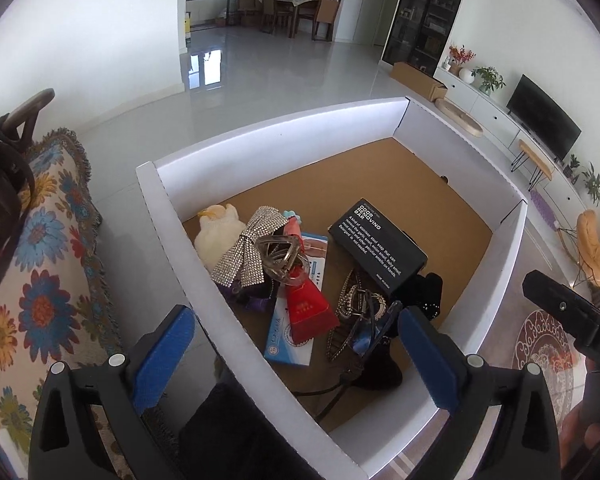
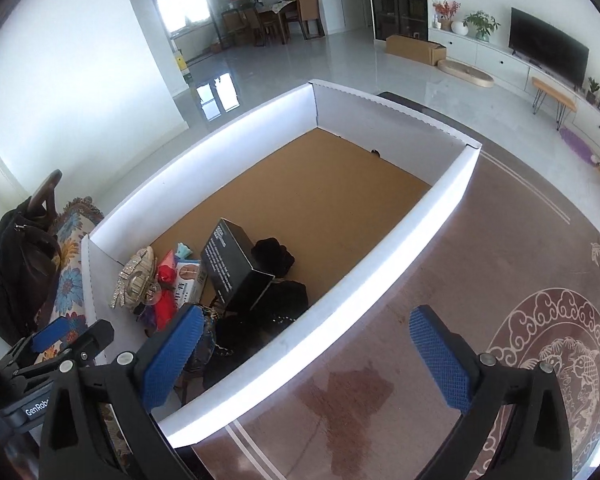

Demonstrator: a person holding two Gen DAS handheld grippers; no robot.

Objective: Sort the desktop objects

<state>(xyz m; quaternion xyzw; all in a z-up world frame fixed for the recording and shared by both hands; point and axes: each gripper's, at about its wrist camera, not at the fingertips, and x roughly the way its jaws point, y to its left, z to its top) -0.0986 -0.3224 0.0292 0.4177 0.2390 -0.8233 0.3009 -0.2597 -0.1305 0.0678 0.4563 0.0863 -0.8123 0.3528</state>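
A white cardboard box with a brown floor holds a pile of small things at its near end: a black "odor removing bar" box, a rhinestone bow, a clear hair claw, a red tube, a blue-white packet, a cream plush and dark hair accessories. My left gripper is open and empty above the box's near left wall. My right gripper is open and empty above the box's near right wall.
A flower-patterned cloth and a black bag lie left of the box. A brown patterned rug lies to its right. The far half of the box floor is bare. A TV and cabinet stand at the far right.
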